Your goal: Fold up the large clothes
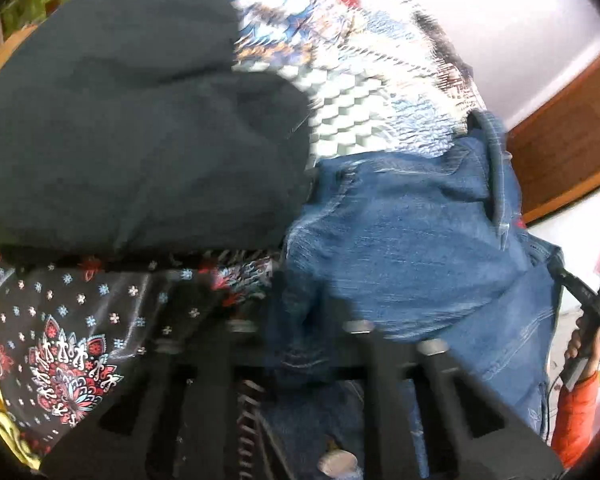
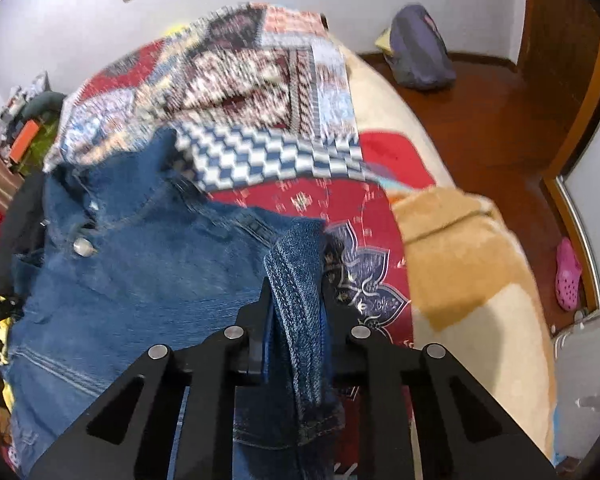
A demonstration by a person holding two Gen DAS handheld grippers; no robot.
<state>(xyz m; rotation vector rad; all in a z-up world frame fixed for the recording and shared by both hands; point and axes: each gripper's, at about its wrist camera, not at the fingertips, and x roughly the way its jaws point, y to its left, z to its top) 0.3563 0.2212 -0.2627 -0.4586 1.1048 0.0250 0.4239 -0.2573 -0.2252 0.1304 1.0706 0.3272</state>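
Note:
A blue denim jacket (image 2: 148, 264) hangs above the bed, held between both grippers. My right gripper (image 2: 296, 304) is shut on a thick stitched hem of the jacket, which sticks up between the jaws. In the left wrist view the jacket (image 1: 412, 240) fills the right half, and my left gripper (image 1: 296, 344) is shut on a bunched fold of it; its fingertips are hidden by the cloth. The right gripper (image 1: 592, 312) shows at the far right edge in a hand with an orange sleeve.
A black garment (image 1: 132, 120) lies in a heap at left on a dark floral cloth (image 1: 72, 340). Patterned quilts (image 2: 260, 80) and a tan blanket (image 2: 460, 256) cover the bed. On the wooden floor at right are a grey bag (image 2: 420, 48) and a pink clog (image 2: 568, 276).

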